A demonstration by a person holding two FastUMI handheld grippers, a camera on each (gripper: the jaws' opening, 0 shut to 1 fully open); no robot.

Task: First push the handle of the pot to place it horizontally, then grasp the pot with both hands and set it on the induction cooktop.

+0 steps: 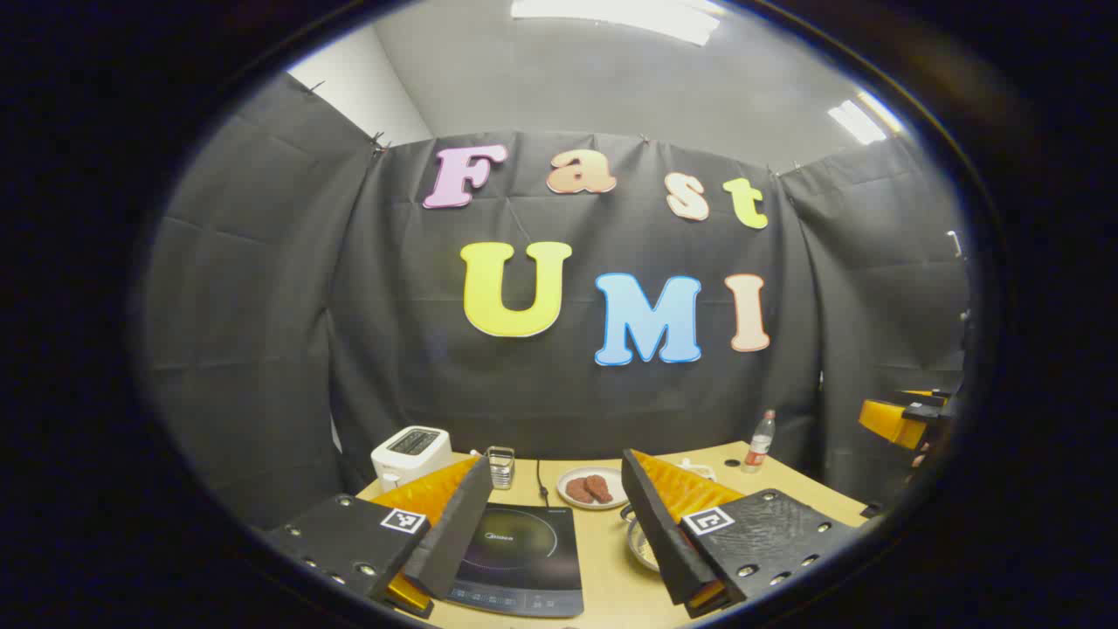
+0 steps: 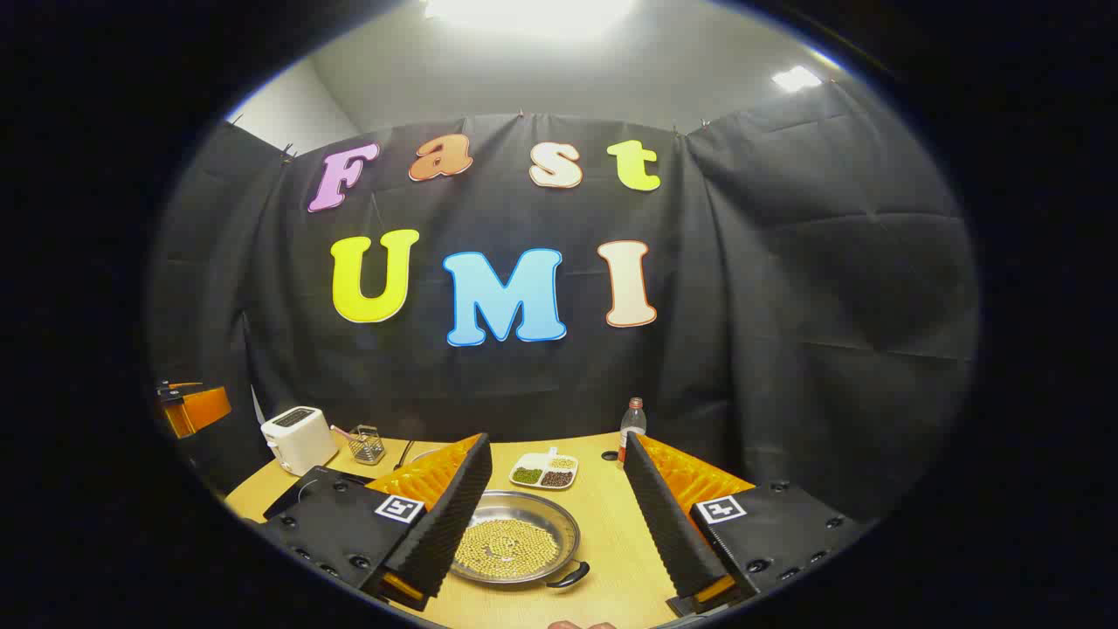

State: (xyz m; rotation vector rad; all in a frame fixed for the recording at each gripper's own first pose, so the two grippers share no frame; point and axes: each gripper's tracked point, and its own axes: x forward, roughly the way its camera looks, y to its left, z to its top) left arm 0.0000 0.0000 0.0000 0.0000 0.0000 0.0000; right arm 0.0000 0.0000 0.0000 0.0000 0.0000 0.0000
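Left claw (image 1: 559, 533) apart over the cooktop (image 1: 520, 559) near the worktop's (image 2: 611, 559) front edge, its logo too blurred to read, right claw (image 2: 559, 515) apart above the bean-filled pot (image 2: 515, 549), a black handle (image 2: 569, 575) at its front rim.

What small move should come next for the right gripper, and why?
Probably lower the open right gripper toward the black handle of the shallow metal pot of yellow beans. That handle points toward the camera, not sideways, and nothing touches it yet.

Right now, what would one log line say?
left tool: open, above cooktop | right tool: open, above pot | pot on table, untouched
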